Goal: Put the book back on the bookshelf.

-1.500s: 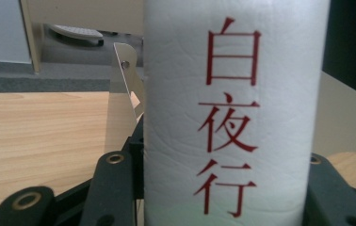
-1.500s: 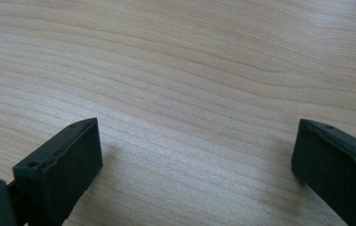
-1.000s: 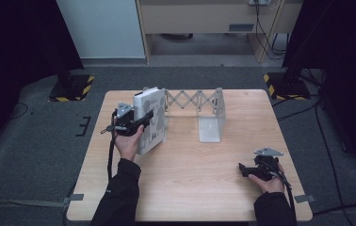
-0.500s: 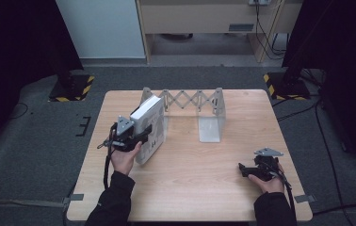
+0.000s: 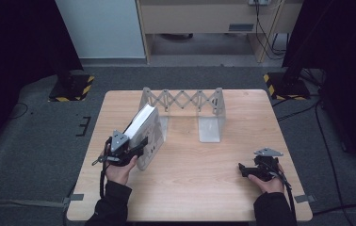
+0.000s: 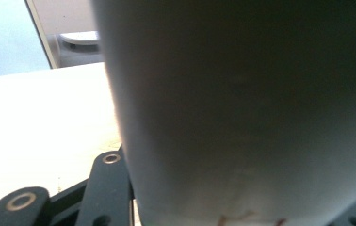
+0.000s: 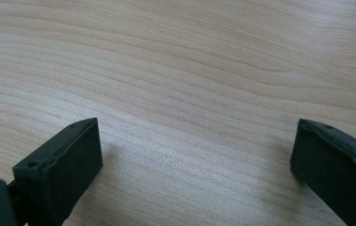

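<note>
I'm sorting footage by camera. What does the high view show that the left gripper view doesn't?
High view alone: the accordion-style metal rack at the table's far side, the right gripper resting near the front edge, and the person's forearms. Left gripper view alone: a close look at the book's grey cover between its own black jaws. Both: the white book, tilted, gripped by the left gripper, and the wooden table.

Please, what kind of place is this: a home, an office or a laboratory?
Probably a laboratory or recording room. A bare wooden table stands on grey carpet, with black stands on striped bases at its far corners, loose cables on the floor, and dark curtains at both sides.
</note>
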Demonstrator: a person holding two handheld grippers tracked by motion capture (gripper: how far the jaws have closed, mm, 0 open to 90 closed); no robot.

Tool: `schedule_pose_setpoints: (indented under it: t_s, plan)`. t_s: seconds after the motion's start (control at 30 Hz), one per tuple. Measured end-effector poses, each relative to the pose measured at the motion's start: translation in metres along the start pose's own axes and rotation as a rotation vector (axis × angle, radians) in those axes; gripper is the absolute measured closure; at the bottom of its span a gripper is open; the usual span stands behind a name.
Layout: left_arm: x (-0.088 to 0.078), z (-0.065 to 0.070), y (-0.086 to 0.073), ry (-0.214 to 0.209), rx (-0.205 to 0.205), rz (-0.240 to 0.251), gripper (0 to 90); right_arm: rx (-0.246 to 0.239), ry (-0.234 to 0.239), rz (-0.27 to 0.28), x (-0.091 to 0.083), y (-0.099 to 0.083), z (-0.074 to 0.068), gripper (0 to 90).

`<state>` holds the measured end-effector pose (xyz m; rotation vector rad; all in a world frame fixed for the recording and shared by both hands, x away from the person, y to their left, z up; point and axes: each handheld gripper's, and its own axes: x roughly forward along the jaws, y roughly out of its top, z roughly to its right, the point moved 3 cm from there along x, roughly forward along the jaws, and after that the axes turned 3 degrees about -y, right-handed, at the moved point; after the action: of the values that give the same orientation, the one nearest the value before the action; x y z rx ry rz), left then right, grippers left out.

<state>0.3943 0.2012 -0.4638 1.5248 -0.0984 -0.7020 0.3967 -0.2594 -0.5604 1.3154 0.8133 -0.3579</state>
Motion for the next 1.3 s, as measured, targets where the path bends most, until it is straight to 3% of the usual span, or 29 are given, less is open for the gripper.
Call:
schedule_pose_setpoints:
  t_s: [0.13, 0.4, 0.57, 0.7, 0.87, 1.07, 1.3]
  plan:
    - [0.002, -0.002, 0.002, -0.017, -0.055, 0.036, 48.6, 0.000, 0.000, 0.000, 0.000, 0.000, 0.000, 3.1]
    - [0.010, -0.006, 0.008, 0.001, -0.103, 0.089, 44.3, 0.000, 0.000, 0.000, 0.000, 0.000, 0.000, 3.0]
    - [0.010, -0.006, 0.010, 0.024, -0.099, 0.098, 47.7, 0.002, 0.004, -0.005, 0.000, 0.000, 0.000, 2.8]
    - [0.012, -0.007, 0.015, 0.036, -0.133, 0.099, 49.3, 0.001, 0.005, -0.005, 0.000, 0.000, 0.000, 2.8]
    - [0.015, -0.006, 0.024, 0.045, -0.134, 0.081, 50.0, 0.001, 0.006, -0.005, 0.000, 0.000, 0.000, 2.8]
    - [0.021, -0.009, 0.037, 0.069, -0.170, 0.073, 50.8, 0.000, 0.006, -0.005, 0.000, 0.000, 0.000, 2.8]
    - [0.034, -0.009, 0.047, 0.079, -0.145, 0.086, 51.1, 0.003, 0.007, -0.005, 0.000, 0.000, -0.001, 2.8]
